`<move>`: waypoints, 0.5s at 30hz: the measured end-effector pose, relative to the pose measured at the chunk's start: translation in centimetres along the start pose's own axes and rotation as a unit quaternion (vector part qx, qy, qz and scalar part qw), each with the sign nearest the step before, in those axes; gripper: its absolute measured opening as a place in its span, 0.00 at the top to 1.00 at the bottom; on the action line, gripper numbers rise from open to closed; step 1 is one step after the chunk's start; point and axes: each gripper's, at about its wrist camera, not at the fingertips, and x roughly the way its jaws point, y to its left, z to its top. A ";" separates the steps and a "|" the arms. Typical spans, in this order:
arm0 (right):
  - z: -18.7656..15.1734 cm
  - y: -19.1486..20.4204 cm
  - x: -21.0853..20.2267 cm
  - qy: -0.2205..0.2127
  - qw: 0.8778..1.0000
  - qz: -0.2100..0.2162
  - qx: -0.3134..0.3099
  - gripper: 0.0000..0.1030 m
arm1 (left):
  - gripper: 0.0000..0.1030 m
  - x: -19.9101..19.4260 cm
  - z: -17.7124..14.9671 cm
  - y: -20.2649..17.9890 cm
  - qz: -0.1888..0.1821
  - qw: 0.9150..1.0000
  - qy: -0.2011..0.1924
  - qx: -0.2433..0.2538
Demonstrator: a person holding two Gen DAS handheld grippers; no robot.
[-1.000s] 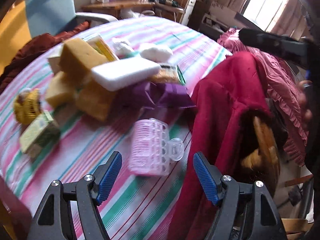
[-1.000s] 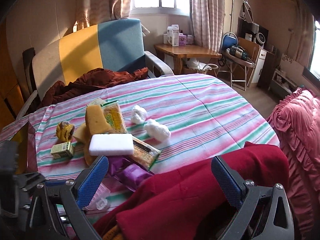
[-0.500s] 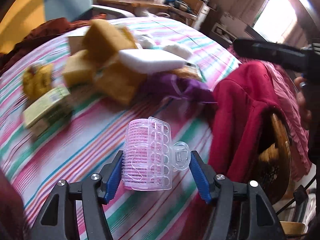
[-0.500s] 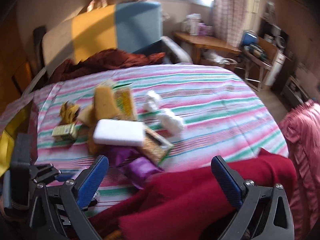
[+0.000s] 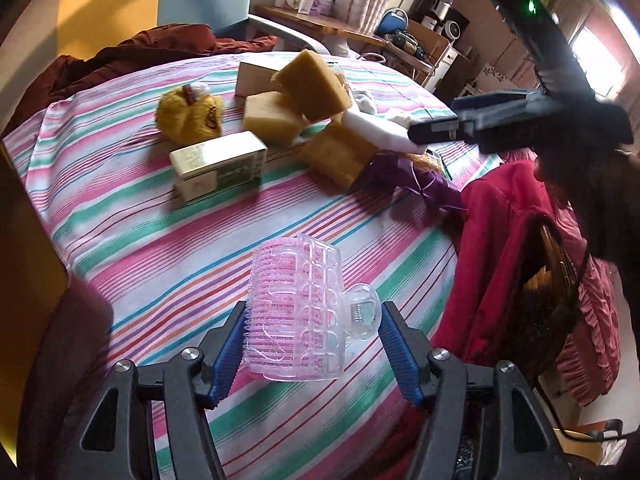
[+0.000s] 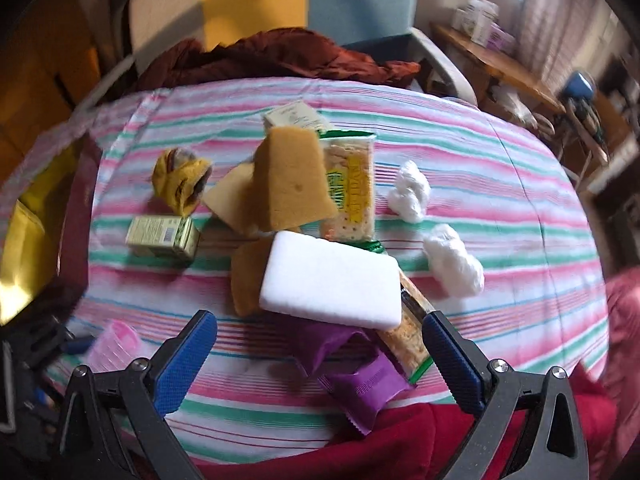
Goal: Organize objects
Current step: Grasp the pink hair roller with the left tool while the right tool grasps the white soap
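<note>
My left gripper (image 5: pixel 312 348) is shut on a pink hair roller with a clear clip (image 5: pixel 300 312) and holds it above the striped tablecloth (image 5: pixel 120 216); the roller shows blurred in the right wrist view (image 6: pixel 114 346). My right gripper (image 6: pixel 320 356) is open and empty, hovering over a white sponge (image 6: pixel 332 284) that lies on a pile of yellow sponges (image 6: pixel 288 184), a cracker packet (image 6: pixel 350 188) and a purple wrapper (image 6: pixel 360 380). The right gripper also shows in the left wrist view (image 5: pixel 480 120).
A small green box (image 6: pixel 164 236), a yellow plush toy (image 6: pixel 180 180) and two cotton wads (image 6: pixel 452 264) lie on the cloth. A red garment (image 5: pixel 504 240) hangs over a chair at the table's near edge. An armchair (image 6: pixel 320 4) stands behind.
My left gripper closed on the pink roller and lifted it off the cloth. My right gripper moved forward and down over the pile, still open.
</note>
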 end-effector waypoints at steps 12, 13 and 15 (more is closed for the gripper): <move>1.4 1.1 4.1 0.025 0.991 -0.069 -0.116 0.35 | 0.37 0.1 -0.5 0.9 0.006 1.000 0.004 -0.029; 1.5 1.1 4.4 0.029 0.990 -0.076 -0.117 0.51 | 0.37 0.2 -0.4 1.0 0.006 1.000 0.005 -0.030; 1.4 0.8 4.5 0.032 0.990 -0.077 -0.117 0.67 | 0.37 0.3 -0.5 1.0 0.006 0.999 0.006 -0.032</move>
